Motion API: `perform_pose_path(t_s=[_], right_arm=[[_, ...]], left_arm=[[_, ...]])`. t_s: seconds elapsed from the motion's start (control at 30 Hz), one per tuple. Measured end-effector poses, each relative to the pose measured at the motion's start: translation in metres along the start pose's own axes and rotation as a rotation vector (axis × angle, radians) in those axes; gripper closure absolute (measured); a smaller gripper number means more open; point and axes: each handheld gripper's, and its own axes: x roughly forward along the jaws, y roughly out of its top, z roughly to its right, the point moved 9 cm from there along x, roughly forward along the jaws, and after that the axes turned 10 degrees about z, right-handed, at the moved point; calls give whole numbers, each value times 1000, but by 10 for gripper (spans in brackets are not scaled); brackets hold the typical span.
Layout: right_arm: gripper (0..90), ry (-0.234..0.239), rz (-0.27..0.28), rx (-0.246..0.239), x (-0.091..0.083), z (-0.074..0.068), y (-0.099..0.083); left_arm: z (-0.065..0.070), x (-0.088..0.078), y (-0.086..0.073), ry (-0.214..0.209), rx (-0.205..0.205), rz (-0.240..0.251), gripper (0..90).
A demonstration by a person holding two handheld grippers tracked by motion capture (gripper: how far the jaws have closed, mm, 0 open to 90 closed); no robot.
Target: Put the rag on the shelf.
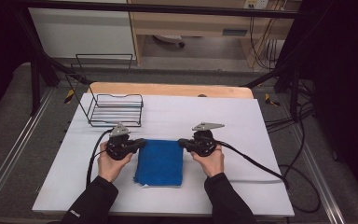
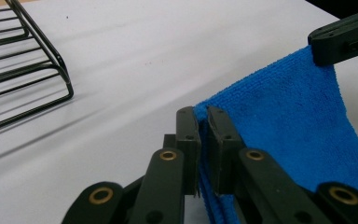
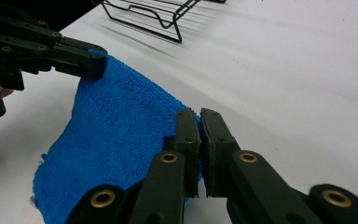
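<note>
Blue terry cloth (image 1: 160,162) lies folded near the middle of the white table (image 1: 242,121), between the two hands. Its far edge is lifted off the surface while the near part rests on the table, with a frayed near-left corner.

The left gripper (image 1: 142,143) pinches the far-left corner of the cloth; in the left gripper view its jaws stand nearly together with the blue fabric (image 2: 279,130) clamped between them. The right gripper (image 1: 181,142) pinches the far-right corner in the same way, and the right gripper view shows its jaws pressed on the cloth edge (image 3: 116,135), the fabric sagging between the two grips. Each gripper view also shows the other gripper biting the opposite corner farther off.

A black wire rack (image 1: 116,109) stands at the far left of the table, well apart from the cloth. Black cables trail from both grippers, the right one running off toward the table's right edge. Dark sleeves cover both forearms at the near edge.
</note>
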Motion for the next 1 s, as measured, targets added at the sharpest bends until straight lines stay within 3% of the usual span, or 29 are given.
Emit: perform_pose_path(t_s=[0.47,0.6,1.0], right_arm=[[871,9,72,-33,-20,-7,15],[871,7,103,-50,-27,-10,24],[872,19,183,-103,-44,-24,49]], left_arm=[[17,-15,20,-25,25,68,842],[22,-21,27,-24,52,89,842],[30,-40,50,-31,63,172,843]])
